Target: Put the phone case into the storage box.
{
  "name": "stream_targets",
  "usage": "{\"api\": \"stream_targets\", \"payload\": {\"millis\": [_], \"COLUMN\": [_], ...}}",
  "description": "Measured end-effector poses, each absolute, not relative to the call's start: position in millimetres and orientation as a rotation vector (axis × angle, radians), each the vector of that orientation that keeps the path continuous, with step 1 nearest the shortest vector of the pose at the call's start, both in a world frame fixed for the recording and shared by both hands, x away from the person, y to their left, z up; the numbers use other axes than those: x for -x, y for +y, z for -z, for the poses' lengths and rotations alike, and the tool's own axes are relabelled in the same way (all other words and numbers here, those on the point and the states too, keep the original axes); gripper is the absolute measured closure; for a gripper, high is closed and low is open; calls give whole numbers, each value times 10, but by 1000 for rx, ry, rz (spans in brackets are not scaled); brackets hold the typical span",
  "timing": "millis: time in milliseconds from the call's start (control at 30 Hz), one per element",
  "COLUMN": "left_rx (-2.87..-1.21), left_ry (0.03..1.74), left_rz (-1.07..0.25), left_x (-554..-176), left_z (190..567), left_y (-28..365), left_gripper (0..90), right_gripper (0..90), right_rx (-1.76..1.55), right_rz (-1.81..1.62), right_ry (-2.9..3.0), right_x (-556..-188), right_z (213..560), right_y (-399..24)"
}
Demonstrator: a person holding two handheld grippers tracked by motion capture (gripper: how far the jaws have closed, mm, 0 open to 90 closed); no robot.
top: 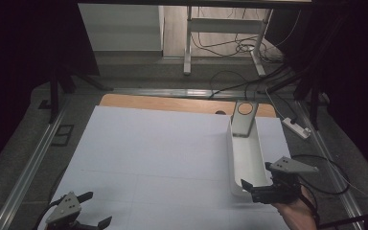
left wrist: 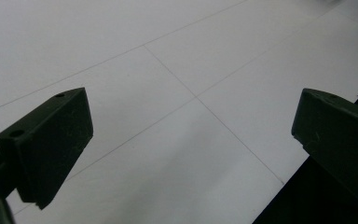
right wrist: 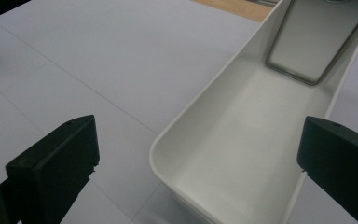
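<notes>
Tray (right wrist: 242, 140) smooth white plastic; table sheet (top: 153, 148) matt white.

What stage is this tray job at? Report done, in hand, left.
Done: nothing that can be confirmed; the white tray sits on the white sheet with a grey plate leaning in its far end. In hand: the right gripper is at the tray's near end, jaws open. Left: closing on the tray; the left gripper waits open over bare sheet.

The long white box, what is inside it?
The long white plastic box holds one flat grey metal-rimmed plate, leaning on its far end wall. The rest of the floor looks bare. The near corner under the rim is hidden.
</notes>
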State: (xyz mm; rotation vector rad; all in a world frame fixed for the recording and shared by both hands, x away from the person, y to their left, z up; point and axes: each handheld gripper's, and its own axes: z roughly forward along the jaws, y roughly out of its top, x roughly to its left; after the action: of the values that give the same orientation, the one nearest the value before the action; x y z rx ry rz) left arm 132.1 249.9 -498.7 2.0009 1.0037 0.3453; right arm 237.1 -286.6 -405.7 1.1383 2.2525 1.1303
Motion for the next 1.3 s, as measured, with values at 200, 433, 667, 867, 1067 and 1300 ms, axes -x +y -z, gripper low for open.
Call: {"api": "stream_targets", "payload": {"millis": [200,433,667,867,1067,1300], "left_rx": [-2001,-2000,-2001,-2003,-2003,-2000], "left_ry": [1002,1002,1002,1001,1001,1001], "left_rz": [-347,-348,-349,-350,-350,-350], "left_x": [-1320,-1320,-1320,-1320,-1320,-1319], "left_z": [4985,4985,4985,4984,4984,4983], "left_y": [2500,2500,2500,2498,2496,2500], "left_gripper": [0,0,0,0,0,0], "right_gripper": [0,0,0,0,0,0], "right_rx": [-1144,-1166,-1180,-1207,-1248,-1289], "right_rz": [-1130,-1109,-1102,-1071,-1077,-1085], "right_ry": [2248,2232,2227,2228,2219,2205], "right_x": [-2266,-2162,-2071,-1970,-1868,-1760], "right_z": [4071,4105,4132,4190,4253,4341], "right_y": [-2899,-2951,-3011,-3105,-3176,-3217]}}
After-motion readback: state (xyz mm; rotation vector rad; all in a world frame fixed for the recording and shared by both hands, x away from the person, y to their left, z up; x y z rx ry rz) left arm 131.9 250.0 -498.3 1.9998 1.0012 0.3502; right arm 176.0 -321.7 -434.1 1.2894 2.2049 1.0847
